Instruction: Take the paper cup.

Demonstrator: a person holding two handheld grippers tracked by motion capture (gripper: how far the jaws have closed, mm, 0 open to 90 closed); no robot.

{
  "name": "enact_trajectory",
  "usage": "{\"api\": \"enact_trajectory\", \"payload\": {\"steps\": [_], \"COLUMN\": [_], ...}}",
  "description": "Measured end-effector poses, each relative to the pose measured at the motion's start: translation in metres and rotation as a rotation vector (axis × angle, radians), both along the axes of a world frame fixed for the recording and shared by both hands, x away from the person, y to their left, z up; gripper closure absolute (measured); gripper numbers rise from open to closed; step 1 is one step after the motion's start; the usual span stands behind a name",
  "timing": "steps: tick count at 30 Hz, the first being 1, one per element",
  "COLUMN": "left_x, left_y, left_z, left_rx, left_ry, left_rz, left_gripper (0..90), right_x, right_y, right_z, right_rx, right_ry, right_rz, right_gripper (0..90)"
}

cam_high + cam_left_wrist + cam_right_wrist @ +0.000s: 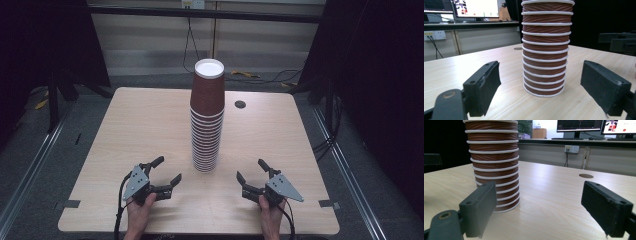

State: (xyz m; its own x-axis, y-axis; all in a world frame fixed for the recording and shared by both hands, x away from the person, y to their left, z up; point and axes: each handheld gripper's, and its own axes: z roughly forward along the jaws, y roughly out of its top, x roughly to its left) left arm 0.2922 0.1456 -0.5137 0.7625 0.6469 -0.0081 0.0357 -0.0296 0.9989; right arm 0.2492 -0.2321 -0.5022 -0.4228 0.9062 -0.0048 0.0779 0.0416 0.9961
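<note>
Our left claw (165,172) and right claw (251,173) gape wide and empty on the surface (140,130), flanking the cup stack (206,120) just ahead.

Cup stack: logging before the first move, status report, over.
Left gripper open, right gripper open, both empty. Stack of brown paper cups upright, untouched. Nothing in the way.

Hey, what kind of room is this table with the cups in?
Probably a lab or office workroom: computer monitors on a back counter, wall sockets with cables, and dark curtains beside the wooden table holding the cup stack.
</note>
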Motion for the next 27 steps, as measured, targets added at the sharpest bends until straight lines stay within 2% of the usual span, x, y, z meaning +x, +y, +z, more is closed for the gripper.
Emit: {"api": "enact_trajectory", "payload": {"steps": [3,5,6,11,15,16,17,18,21,23,24,25,27], "left_x": [-0.002,-0.002,0.0,0.0,0.0,-0.002,-0.002,-0.002,-0.002,-0.002,-0.002,-0.001,-0.001], "left_y": [-0.002,-0.001,0.0,0.0,0.001,-0.001,-0.001,-0.001,-0.001,-0.001,-0.001,-0.001,-0.001], "left_z": [0.0,0.0,0.0,0.0,0.0,0.0,0.0,0.0,0.0,0.0,0.0,0.0,0.0], "left_rx": [-0.015,-0.012,0.001,0.0,0.006,-0.012,-0.01,-0.017,-0.012,-0.014,-0.012,-0.021,-0.024], "left_ry": [0.017,0.016,0.002,0.001,0.002,0.021,0.024,0.024,0.021,0.023,0.021,0.026,0.03], "left_rz": [-0.008,-0.008,-0.012,-0.015,-0.017,-0.017,-0.02,-0.017,-0.02,-0.02,-0.021,-0.024,-0.027], "left_gripper": [15.6,15.6,15.6,15.6,15.6,15.6,15.6,15.6,15.6,15.6,15.6,15.6,15.6], "right_x": [0.001,0.001,0.001,0.0,0.003,0.003,0.003,0.004,0.004,0.006,0.006,0.007,0.008], "right_y": [-0.002,-0.003,-0.003,0.0,0.002,0.003,0.007,0.008,0.01,0.011,0.011,0.013,0.013], "right_z": [0.0,0.001,0.001,0.001,0.002,0.003,0.004,0.005,0.01,0.013,0.013,0.016,0.018], "right_rx": [0.019,0.02,0.024,-0.002,-0.011,-0.017,-0.045,-0.046,-0.029,-0.016,-0.016,-0.005,-0.002], "right_ry": [0.023,0.03,0.037,0.031,0.065,0.076,0.088,0.092,0.087,0.109,0.109,0.11,0.108], "right_rz": [-0.007,-0.008,0.001,-0.011,-0.023,-0.013,0.008,0.012,0.034,0.07,0.07,0.107,0.116], "right_gripper": [12.9,12.7,12.7,12.7,12.8,12.7,12.9,12.8,13.1,16.1,16.1,17.4,17.3]}}
